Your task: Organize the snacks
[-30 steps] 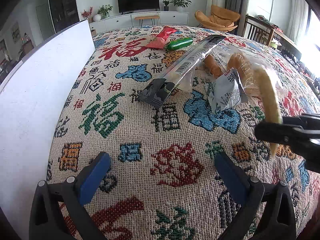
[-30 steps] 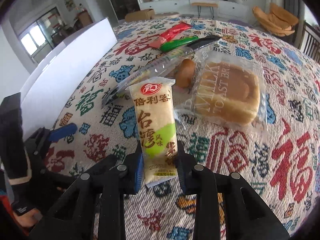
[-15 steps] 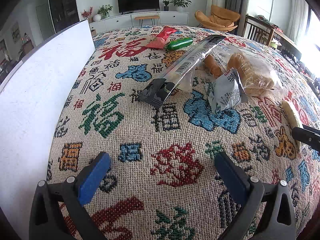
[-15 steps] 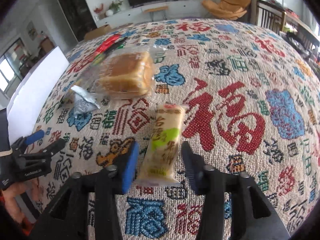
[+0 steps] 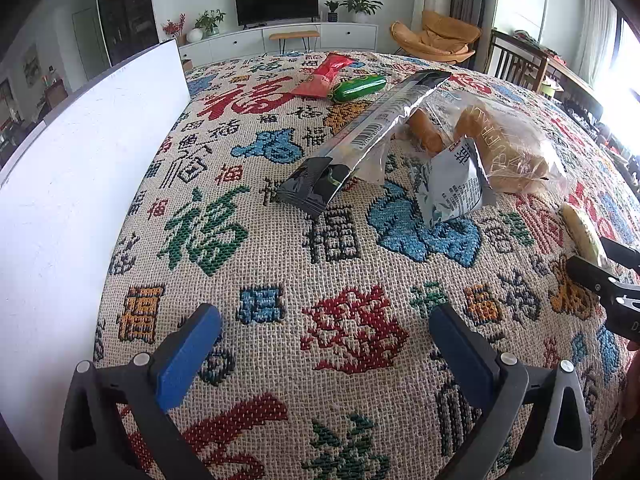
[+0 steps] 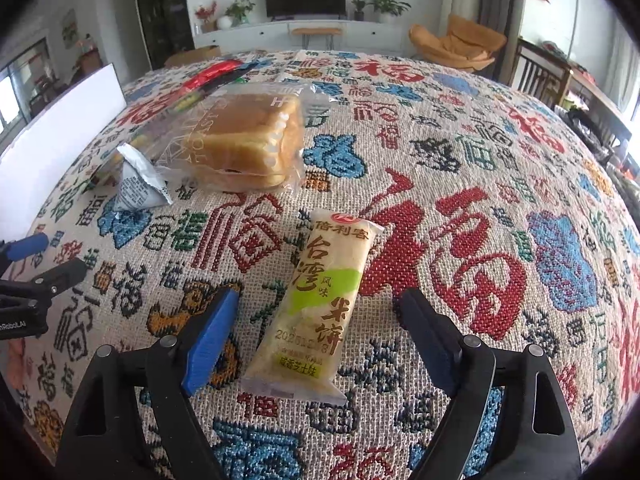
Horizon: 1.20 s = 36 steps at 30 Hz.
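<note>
A yellow-and-green rice cracker pack lies flat on the patterned tablecloth. My right gripper straddles it with its jaws opening, and the blue pads stand clear of the wrapper on both sides. The left wrist view catches the same pack at the far right edge, beside the right gripper's black fingers. My left gripper hovers open over bare cloth with nothing between its fingers.
A bagged toast loaf, a small grey packet, a long black stick pack, a red packet and a green one lie further back. A white board stands along the left edge.
The right gripper carried the rice cracker pack away from the snack pile to the right, laid it on the cloth and spread its jaws off it. The left gripper stayed still.
</note>
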Each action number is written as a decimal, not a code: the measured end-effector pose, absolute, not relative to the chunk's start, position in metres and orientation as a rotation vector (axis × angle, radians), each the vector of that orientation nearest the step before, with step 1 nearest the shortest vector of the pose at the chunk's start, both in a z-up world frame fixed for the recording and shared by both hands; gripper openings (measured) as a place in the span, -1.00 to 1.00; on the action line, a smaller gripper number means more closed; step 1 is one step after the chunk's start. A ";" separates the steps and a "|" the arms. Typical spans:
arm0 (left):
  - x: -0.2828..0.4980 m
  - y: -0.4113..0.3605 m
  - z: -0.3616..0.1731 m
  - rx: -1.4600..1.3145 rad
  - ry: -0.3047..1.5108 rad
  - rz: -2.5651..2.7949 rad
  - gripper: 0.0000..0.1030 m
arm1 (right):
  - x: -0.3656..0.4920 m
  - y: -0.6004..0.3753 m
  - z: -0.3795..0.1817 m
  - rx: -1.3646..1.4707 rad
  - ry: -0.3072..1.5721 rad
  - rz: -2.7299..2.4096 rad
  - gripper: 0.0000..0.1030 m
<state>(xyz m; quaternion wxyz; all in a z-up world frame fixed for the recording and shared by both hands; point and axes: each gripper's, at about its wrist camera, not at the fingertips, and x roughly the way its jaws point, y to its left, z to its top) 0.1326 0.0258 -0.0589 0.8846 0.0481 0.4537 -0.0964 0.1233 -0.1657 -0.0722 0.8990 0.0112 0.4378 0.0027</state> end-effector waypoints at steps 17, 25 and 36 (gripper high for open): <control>0.133 0.025 -0.059 0.101 0.944 -0.200 1.00 | 0.122 -0.165 -0.072 0.020 0.906 0.004 0.68; 0.133 0.026 -0.059 0.101 0.944 -0.200 1.00 | 0.122 -0.165 -0.072 0.020 0.907 0.004 0.68; 0.133 0.027 -0.059 0.098 0.944 -0.202 1.00 | 0.122 -0.166 -0.072 0.020 0.907 0.004 0.68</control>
